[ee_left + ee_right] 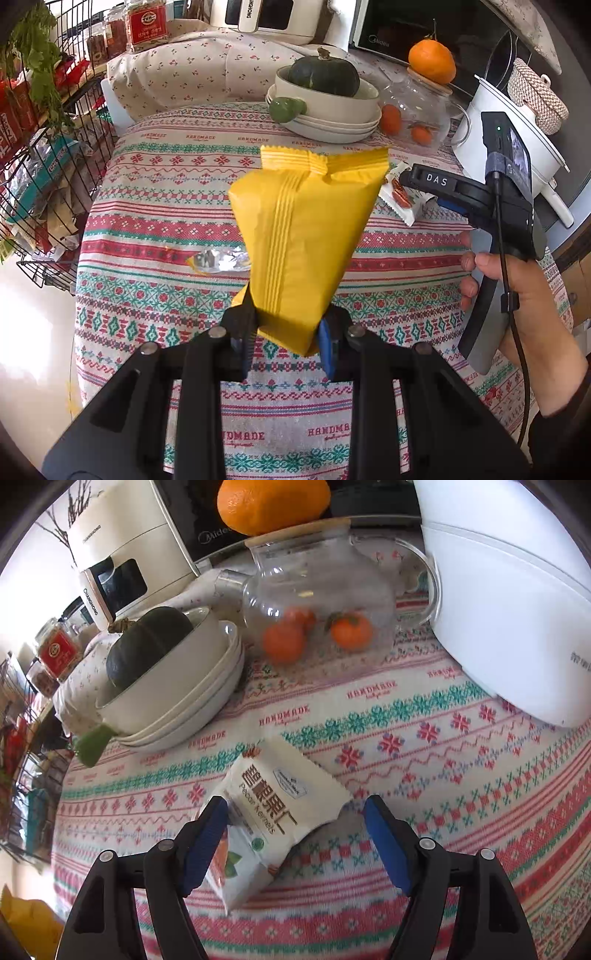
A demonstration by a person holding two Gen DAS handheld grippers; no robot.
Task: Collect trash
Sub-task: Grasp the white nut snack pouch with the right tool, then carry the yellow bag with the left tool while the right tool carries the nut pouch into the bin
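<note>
A yellow wrapper point(303, 236) is pinched by the left gripper point(286, 341), lifted clear of the tablecloth point(155, 221). The right gripper point(295, 840) is spread around a white packet point(273, 812) lying mid-table, bowls point(192, 694) nearby.

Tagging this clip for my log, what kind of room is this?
Most likely a home kitchen or dining corner: a microwave behind the clothed table, a white cooker, and a squash sitting in stacked bowls.
</note>
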